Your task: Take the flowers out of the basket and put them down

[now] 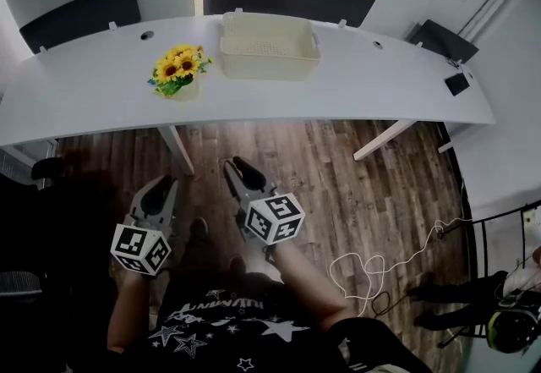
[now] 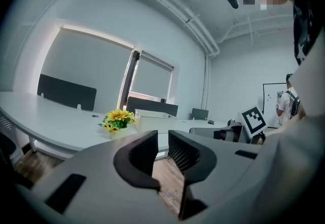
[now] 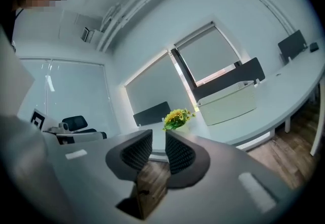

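We find the flowers already out of the basket; the yellow bunch stands upright on the white table, just to the left of the basket and apart from it, and the basket itself looks empty from above; so we judge the taking-out and the setting-down as done, with nothing of the task left but to stand clear; both tools hang low by the person's body, over the wooden floor and well apart from the table; the left gripper has its jaws drawn narrow, a slim gap between the ribbed pads and only floor showing through it; the right gripper stands likewise, jaws close to one another with a thin slot and nothing held; each gripper view looks across at the flowers and basket from afar, which bears out that neither tool is near them; if any further move were wanted, we think it would call only for a check that the bunch sits steady, since it stands a little way in from the table's near edge.
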A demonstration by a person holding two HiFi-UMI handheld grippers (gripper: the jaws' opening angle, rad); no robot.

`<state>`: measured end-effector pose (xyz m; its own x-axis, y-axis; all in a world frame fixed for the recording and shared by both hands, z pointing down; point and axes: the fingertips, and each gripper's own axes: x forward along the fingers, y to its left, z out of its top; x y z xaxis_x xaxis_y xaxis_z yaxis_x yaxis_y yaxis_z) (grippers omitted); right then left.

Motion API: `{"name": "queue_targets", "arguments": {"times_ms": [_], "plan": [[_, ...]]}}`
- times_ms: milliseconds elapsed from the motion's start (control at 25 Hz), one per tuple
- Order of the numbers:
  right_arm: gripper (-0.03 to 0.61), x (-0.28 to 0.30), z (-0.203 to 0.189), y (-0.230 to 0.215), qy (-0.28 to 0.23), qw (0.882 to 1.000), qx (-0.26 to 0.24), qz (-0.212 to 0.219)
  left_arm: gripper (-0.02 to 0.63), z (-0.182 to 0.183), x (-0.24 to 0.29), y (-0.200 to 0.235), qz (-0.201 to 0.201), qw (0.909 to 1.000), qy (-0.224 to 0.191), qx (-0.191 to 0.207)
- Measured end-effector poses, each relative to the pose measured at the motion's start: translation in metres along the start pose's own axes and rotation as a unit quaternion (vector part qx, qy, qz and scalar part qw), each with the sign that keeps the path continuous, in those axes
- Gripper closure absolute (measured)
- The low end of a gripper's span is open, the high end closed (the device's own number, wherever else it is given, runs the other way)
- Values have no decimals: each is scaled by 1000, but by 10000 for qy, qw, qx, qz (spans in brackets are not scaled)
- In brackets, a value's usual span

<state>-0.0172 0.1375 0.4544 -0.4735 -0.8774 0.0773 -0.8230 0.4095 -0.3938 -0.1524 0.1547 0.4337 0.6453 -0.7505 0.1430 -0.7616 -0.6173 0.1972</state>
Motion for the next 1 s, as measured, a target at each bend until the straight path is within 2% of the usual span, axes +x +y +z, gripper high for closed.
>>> {"name": "queue_targets", "arguments": {"times_ms": [120, 240, 560, 760, 1000], "plan": [[573, -22, 6, 5, -274, 9995, 179, 2, 546, -3, -15, -15, 80, 10000, -38, 21], [575, -32, 9, 21, -365, 9991, 55, 207, 546, 2, -27, -23, 114, 9998, -112, 87], [575, -45, 9, 41, -181, 9950, -983, 2, 546, 16, -35, -23, 35, 9995, -229, 213], [575, -45, -4, 59, -47, 9944, -1058, 75, 546, 12, -44, -22, -110, 9996, -213, 155], [575, -35, -35, 110, 260, 9896, -1394, 223, 546, 5, -87, 6, -105, 9998, -145, 56]]}}
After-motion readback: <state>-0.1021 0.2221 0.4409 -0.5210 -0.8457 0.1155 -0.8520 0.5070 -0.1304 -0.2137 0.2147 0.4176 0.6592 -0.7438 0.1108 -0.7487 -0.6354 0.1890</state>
